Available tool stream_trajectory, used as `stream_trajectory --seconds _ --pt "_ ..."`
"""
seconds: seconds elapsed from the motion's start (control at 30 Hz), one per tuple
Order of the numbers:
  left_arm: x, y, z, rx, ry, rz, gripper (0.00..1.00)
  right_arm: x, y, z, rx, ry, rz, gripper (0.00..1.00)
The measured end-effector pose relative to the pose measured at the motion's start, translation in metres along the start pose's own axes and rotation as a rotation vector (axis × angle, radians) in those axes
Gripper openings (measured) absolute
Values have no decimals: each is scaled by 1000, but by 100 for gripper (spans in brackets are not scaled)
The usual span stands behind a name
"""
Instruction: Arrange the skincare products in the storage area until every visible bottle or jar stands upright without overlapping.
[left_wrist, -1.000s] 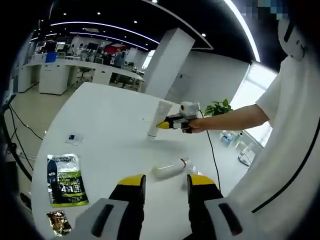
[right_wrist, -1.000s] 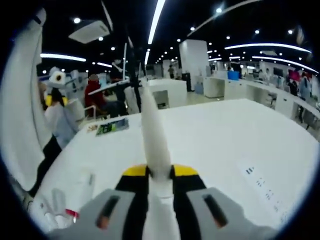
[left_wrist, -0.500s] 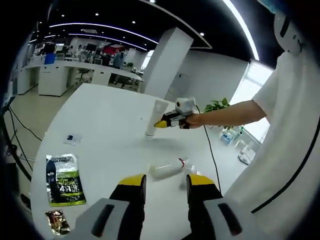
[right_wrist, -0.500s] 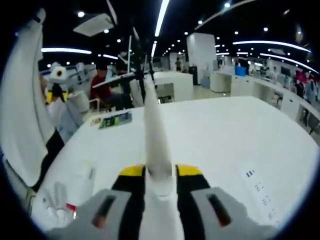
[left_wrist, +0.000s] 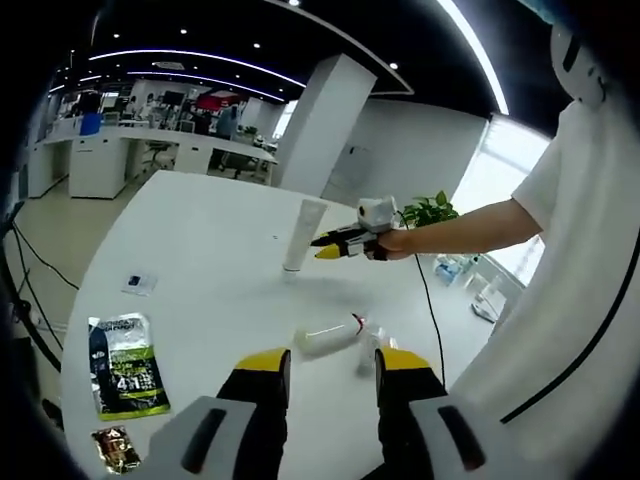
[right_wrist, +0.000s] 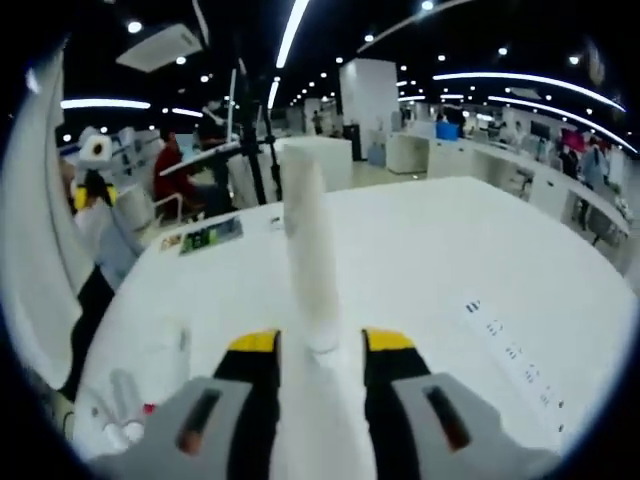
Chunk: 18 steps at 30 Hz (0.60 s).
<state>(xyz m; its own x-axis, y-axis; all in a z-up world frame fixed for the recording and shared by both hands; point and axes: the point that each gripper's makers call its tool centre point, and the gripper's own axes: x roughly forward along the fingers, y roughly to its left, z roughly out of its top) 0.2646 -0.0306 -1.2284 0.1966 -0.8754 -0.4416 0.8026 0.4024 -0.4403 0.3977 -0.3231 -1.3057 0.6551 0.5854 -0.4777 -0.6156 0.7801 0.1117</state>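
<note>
Upright tube (right_wrist: 308, 262) between parted right tongs (right_wrist: 322, 342), apparently untouched, fallen bottle (left_wrist: 328, 340) nearby

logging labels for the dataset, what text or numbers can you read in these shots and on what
Green and black packet: white print, too blurred to read.
Small brown packet: print too small to read.
Small dark-marked card: too small to read.
Black marks on the white table: blurred, unreadable.
Standing white tube: no text legible.
Lying white bottle: no text legible.

The table (left_wrist: 200, 240) is white. The standing tube (right_wrist: 308, 262) is white too. The lying bottle (left_wrist: 328, 340) is white with a red part. The packet (left_wrist: 126, 364) is green and black. Gripper tips are yellow.
</note>
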Motion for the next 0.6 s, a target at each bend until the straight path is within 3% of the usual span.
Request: stream_trajectory --seconds 0.13,0.2,0.37,0.47,0.6 --pt "13 -3 -1 54 39 -38 39 -25 19 -1 86 -62 -71 36" --pt "23 -6 0 97 60 -65 40 -40 35 -5 179 -84 -105 39" --pt "48 -12 8 191 94 -115 41 -73 74 -4 297 -185 -202 46" --pt "61 -14 6 311 158 -140 45 -94 90 -1 338 -240 -286 49" --pt "84 -16 4 417 237 -175 48 -113 122 -3 344 -267 -326 51"
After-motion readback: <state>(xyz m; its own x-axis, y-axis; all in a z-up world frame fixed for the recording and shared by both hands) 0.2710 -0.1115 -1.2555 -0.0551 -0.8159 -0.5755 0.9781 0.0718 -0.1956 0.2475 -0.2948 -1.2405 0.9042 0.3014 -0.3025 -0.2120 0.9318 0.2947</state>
